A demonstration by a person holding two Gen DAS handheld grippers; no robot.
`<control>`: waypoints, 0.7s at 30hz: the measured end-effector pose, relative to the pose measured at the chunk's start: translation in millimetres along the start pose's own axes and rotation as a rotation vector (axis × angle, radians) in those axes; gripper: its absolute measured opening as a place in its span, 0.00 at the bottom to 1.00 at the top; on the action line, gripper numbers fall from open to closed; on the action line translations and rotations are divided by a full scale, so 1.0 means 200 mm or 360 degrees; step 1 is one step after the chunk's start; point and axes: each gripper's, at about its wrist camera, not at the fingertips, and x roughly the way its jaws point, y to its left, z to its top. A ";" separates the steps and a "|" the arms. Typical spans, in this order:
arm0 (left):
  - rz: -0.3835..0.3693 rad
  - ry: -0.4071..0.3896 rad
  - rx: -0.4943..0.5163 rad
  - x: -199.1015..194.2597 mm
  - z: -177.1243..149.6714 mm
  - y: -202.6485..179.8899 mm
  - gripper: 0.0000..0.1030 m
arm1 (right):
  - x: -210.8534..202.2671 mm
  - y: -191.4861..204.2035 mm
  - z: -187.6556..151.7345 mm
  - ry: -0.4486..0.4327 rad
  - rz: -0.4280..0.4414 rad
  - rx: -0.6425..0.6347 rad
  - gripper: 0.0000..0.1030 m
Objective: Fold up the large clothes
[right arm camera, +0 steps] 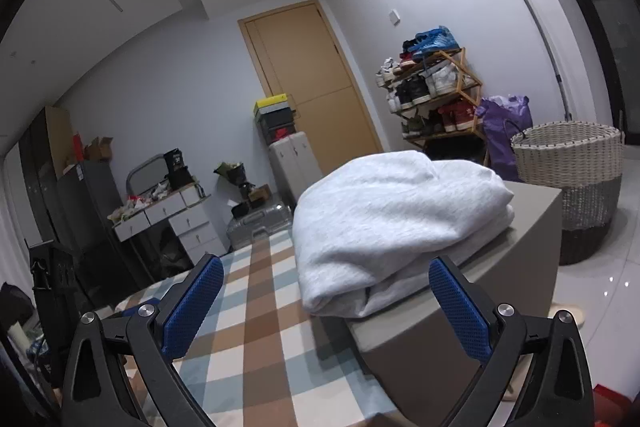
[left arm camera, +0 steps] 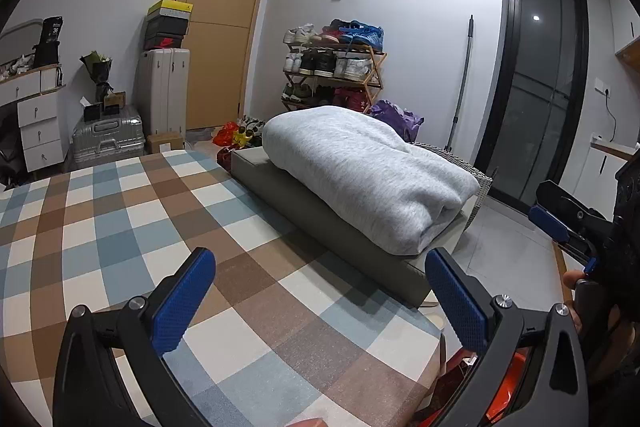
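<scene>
Left wrist view has the grey sweatshirt (left arm camera: pixel 368 175) already folded into a bundle and parked on the grey box (left arm camera: pixel 320 215) beside the checked bench (left arm camera: pixel 120 211), so the left gripper (left arm camera: pixel 320 307) and right gripper (right arm camera: pixel 326 307) both hang wide apart, holding nothing, probably finished.

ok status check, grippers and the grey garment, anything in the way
Left gripper open, empty. Right gripper open, empty. Grey garment folded on the grey block, untouched. Nothing between grippers and garment.
</scene>
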 end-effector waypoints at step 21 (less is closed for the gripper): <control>0.0035 -0.0018 0.0063 -0.09 0.02 -0.03 0.99 | -0.01 0.07 -0.02 0.0011 0.0094 -0.0067 1.00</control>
